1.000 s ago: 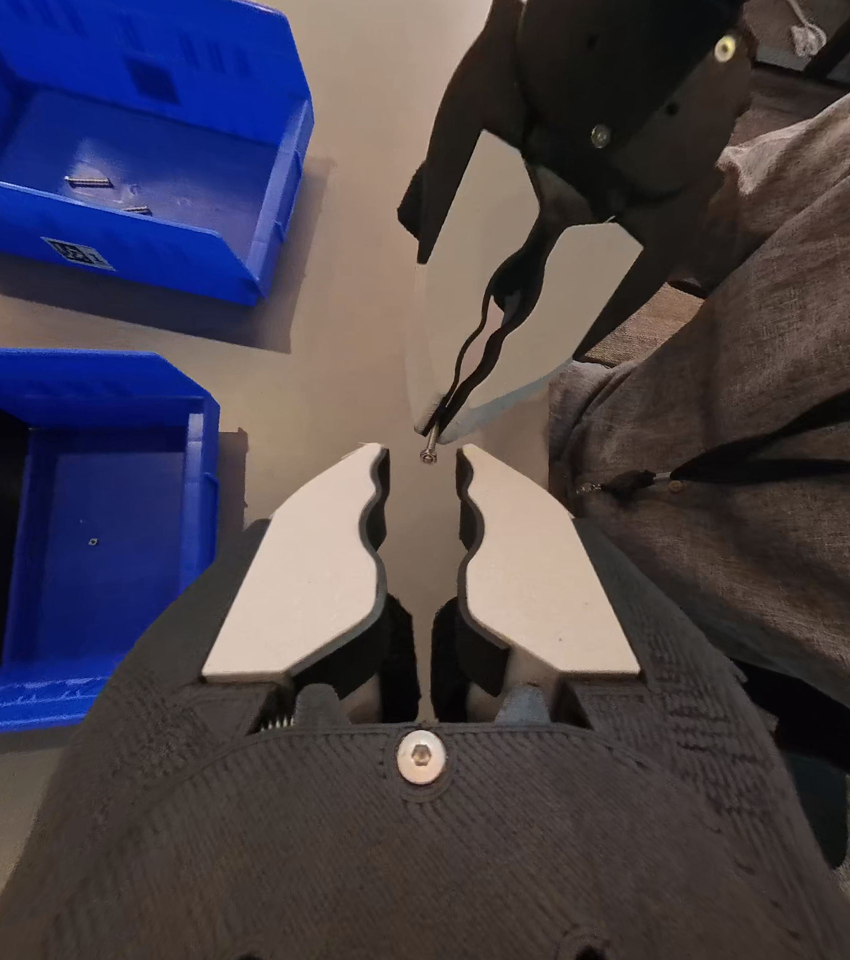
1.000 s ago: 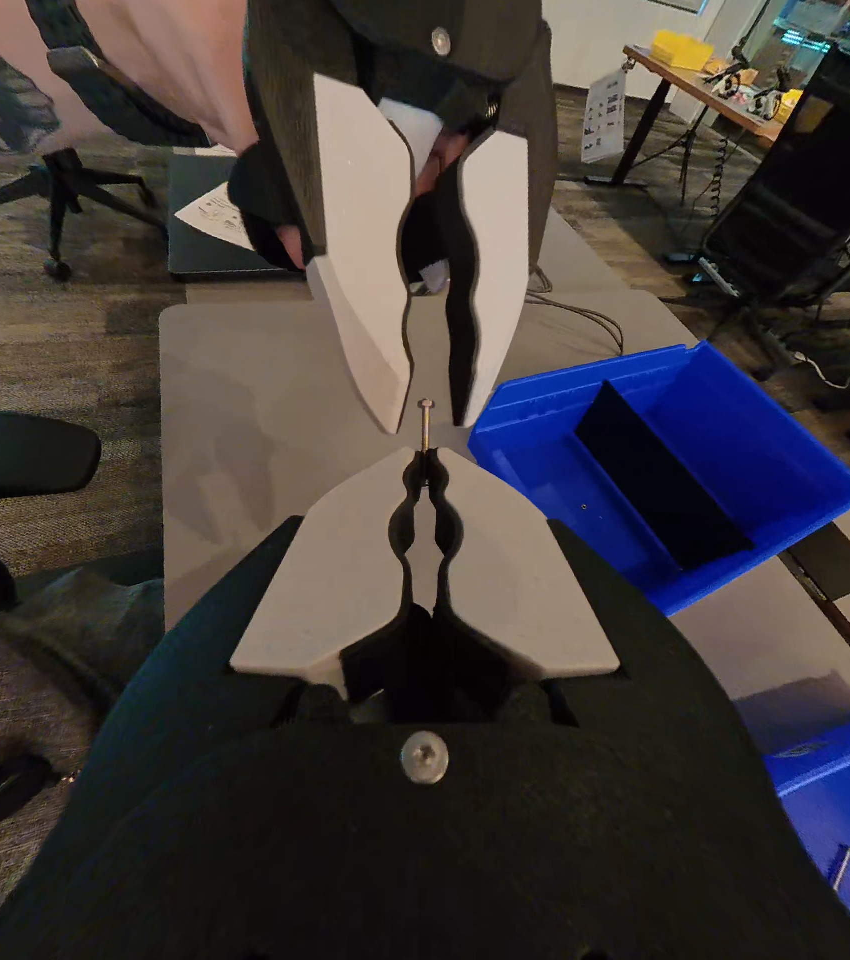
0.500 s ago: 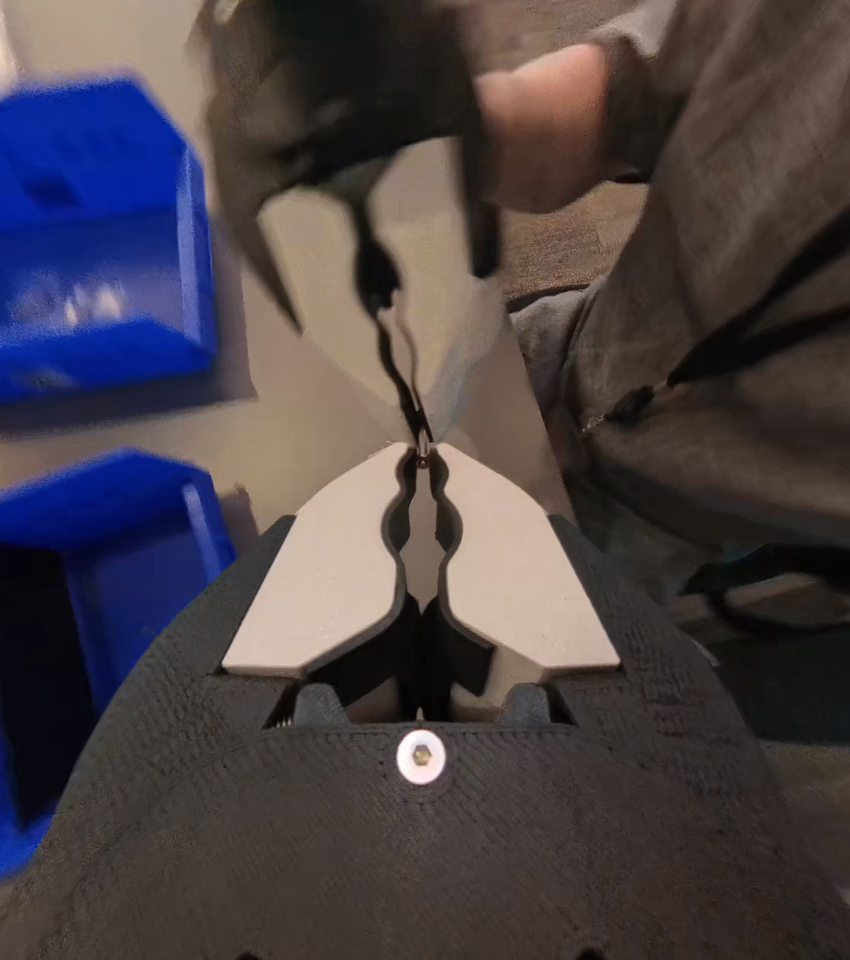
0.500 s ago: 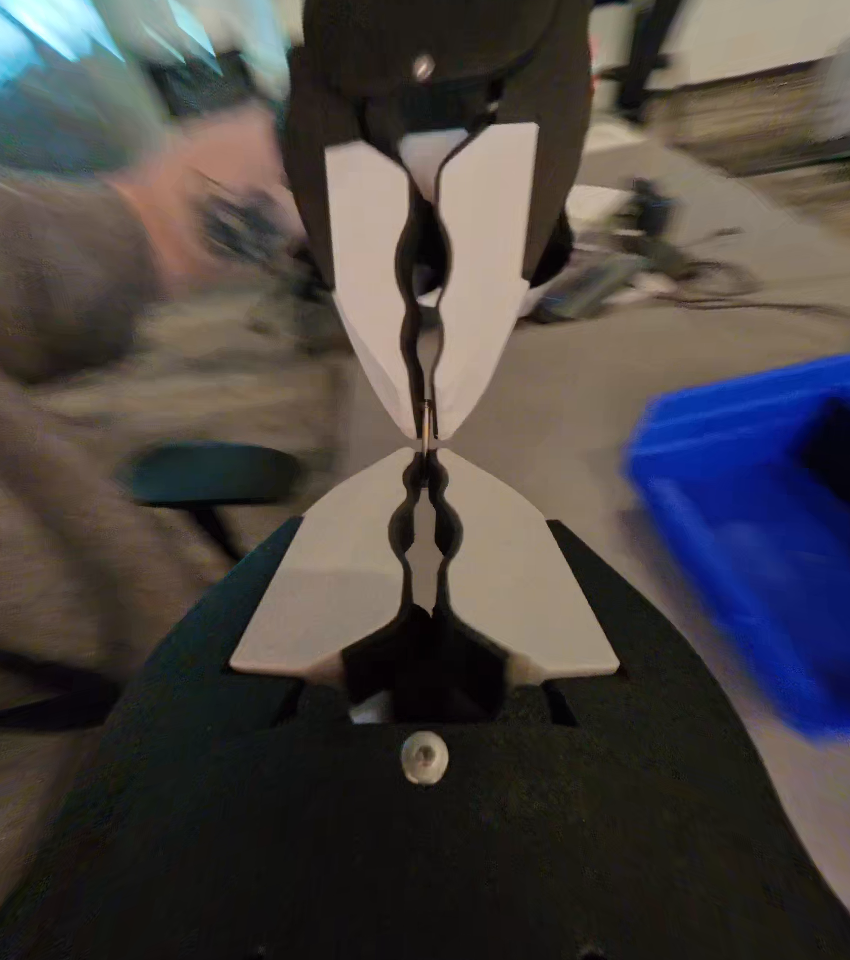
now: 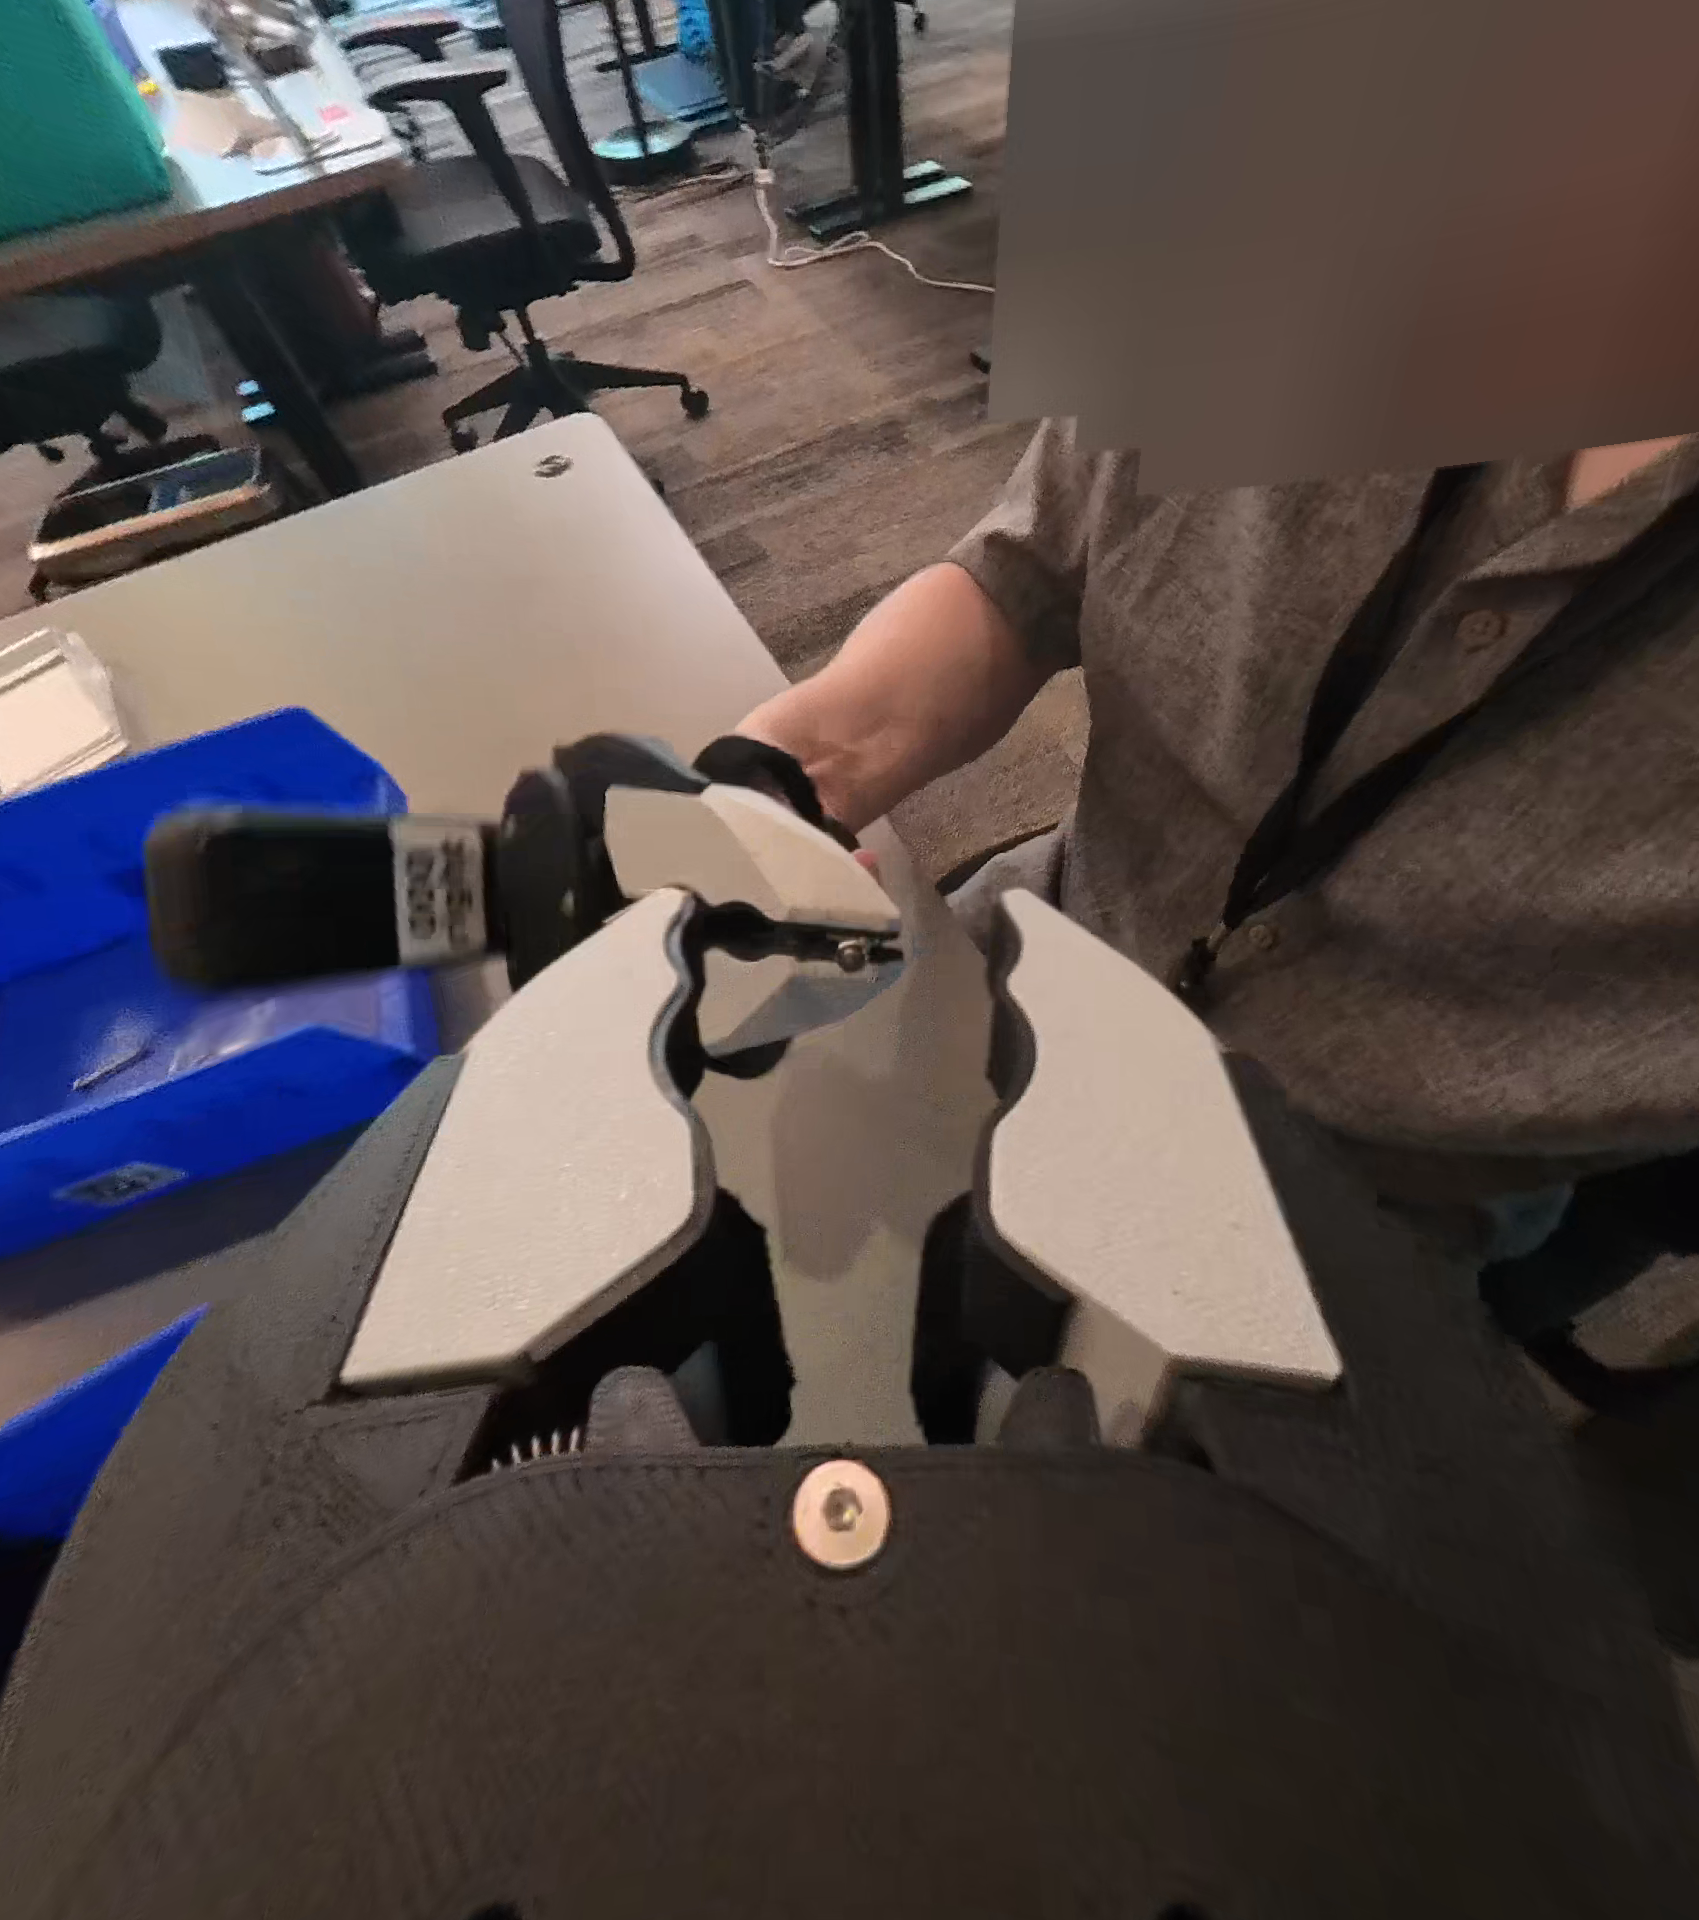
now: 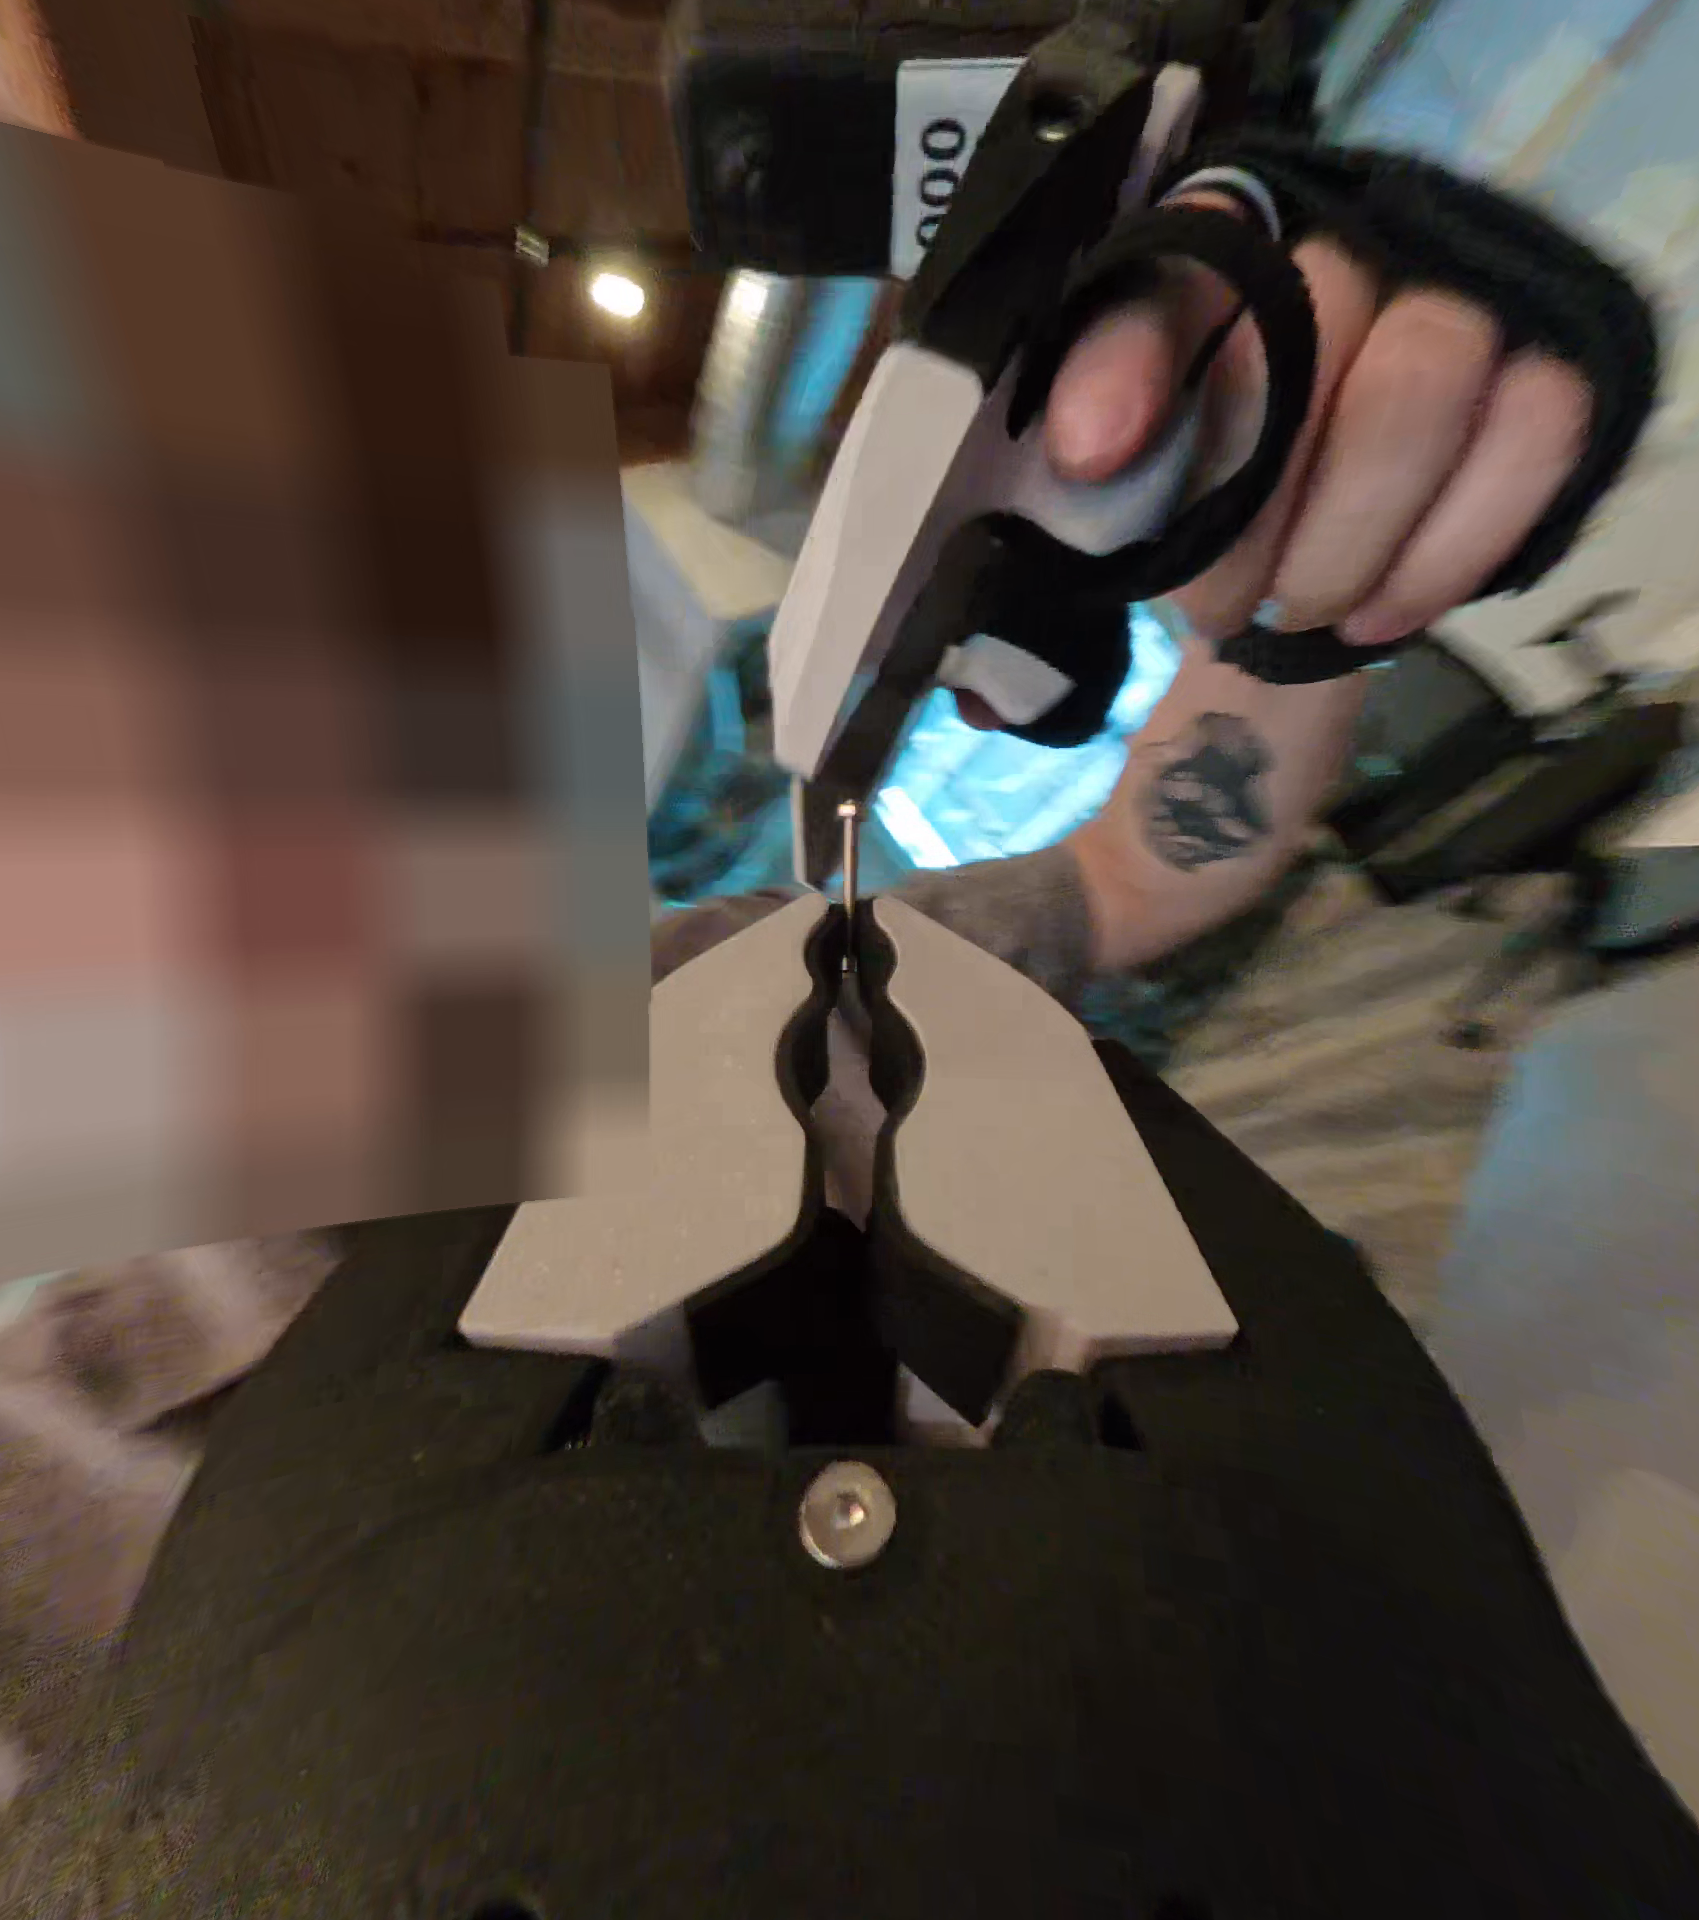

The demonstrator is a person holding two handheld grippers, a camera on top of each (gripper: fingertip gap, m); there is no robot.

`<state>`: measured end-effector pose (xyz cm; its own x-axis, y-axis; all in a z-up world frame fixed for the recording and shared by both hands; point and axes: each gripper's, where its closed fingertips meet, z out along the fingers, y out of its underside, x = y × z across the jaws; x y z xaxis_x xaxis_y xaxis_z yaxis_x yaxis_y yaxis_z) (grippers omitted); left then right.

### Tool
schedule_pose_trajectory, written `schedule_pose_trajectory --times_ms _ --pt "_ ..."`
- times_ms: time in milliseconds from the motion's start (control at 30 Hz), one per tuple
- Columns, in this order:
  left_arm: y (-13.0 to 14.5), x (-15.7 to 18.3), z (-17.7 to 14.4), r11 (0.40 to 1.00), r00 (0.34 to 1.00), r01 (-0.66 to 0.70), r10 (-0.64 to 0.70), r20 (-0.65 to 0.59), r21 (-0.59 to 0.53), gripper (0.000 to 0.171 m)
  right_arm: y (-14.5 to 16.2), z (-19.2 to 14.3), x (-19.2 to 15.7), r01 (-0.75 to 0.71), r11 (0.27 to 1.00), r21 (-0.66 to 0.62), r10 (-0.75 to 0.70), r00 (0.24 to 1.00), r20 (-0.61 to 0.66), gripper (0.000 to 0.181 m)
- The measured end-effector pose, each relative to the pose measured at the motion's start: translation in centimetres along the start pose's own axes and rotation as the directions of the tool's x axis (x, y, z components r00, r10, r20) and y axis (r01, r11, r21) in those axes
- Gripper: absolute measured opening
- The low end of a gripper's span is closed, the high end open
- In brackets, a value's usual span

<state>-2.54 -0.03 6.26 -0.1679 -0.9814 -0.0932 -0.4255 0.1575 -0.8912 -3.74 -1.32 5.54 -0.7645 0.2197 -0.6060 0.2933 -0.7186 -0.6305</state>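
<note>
Between the tips of the right gripper stands a thin metal screw, small-headed and silver, its lower shank nipped by the two pale fingers, which are drawn together on it, and its head rising free above them. In the left wrist view the same screw shows only as a small round head at the tip of the right gripper, which lies across the frame from the left.

The left gripper has its fingers spread well apart and holds nothing; the right gripper's tip sits in the gap between them. From the right wrist view the left gripper hangs just above the screw head, though blur makes it hard to tell whether they touch.

Below lies a pale grey table, with a blue bin at the left holding what look like a few small fasteners. Beyond are office chairs on a dark floor, and a person in a grey shirt close by.
</note>
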Motion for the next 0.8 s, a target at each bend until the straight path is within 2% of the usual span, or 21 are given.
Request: schedule_pose_trajectory --times_ms 33,67,100,133,200,233,267,333,400,433,567,667,800 --pt "-0.1 -0.4 -0.4 1.000 0.999 0.024 -0.025 0.027 0.009 0.055 -0.2 -0.2 0.3 0.068 0.997 -0.019 -0.070 0.994 -0.087 0.001" --pt "0.0 -0.8 -0.9 0.999 0.997 0.051 -0.051 0.056 0.013 0.055 -0.6 -0.5 0.6 0.147 0.988 -0.043 -0.153 0.970 -0.189 0.002" --pt "0.2 -1.4 -1.4 0.997 0.992 0.082 -0.083 0.096 0.010 0.055 -0.9 -0.9 1.0 0.250 0.963 -0.100 -0.269 0.910 -0.317 0.002" --pt "0.6 -2.0 -1.8 0.993 0.983 0.120 -0.120 0.138 0.003 0.054 -1.2 -1.4 1.6 0.341 0.920 -0.192 -0.392 0.807 -0.442 0.002" --pt "1.7 -2.8 -2.4 0.977 0.958 0.212 -0.202 0.202 -0.030 0.040 -2.2 -2.6 2.0 0.478 0.779 -0.405 -0.621 0.501 -0.603 0.002" --pt "2.0 -3.0 -2.3 0.966 0.945 0.256 -0.242 0.218 -0.037 0.040 -2.8 -3.3 2.2 0.491 0.709 -0.507 -0.692 0.344 -0.635 0.002" --pt "2.4 -3.2 -2.2 0.953 0.931 0.298 -0.279 0.236 -0.050 0.039 -3.3 -3.6 2.1 0.497 0.647 -0.578 -0.740 0.226 -0.634 0.002" --pt "2.9 -3.2 -1.7 0.927 0.909 0.367 -0.340 0.242 -0.078 0.040 -3.6 -3.9 2.1 0.465 0.565 -0.682 -0.794 0.081 -0.603 0.002" --pt "3.4 -3.4 -1.2 0.898 0.886 0.427 -0.392 0.249 -0.106 0.037 -3.7 -4.1 2.5 0.420 0.499 -0.758 -0.830 -0.021 -0.558 0.002" --pt "3.5 -3.4 -1.0 0.882 0.873 0.456 -0.418 0.251 -0.115 0.031 -3.7 -4.2 2.6 0.401 0.466 -0.789 -0.844 -0.067 -0.533 0.002" --pt "3.6 -3.1 -0.5 0.845 0.847 0.519 -0.488 0.212 -0.130 0.024 -3.5 -4.4 3.0 0.323 0.364 -0.874 -0.875 -0.202 -0.439 0.002" --pt "3.5 -3.0 -0.2 0.833 0.837 0.539 -0.512 0.194 -0.125 0.024 -3.4 -4.5 3.3 0.283 0.318 -0.905 -0.884 -0.255 -0.391 0.002" --pt "3.4 -3.0 -0.1 0.829 0.832 0.547 -0.526 0.177 -0.111 0.020 -3.4 -4.2 3.4 0.279 0.301 -0.912 -0.887 -0.270 -0.375 0.002"
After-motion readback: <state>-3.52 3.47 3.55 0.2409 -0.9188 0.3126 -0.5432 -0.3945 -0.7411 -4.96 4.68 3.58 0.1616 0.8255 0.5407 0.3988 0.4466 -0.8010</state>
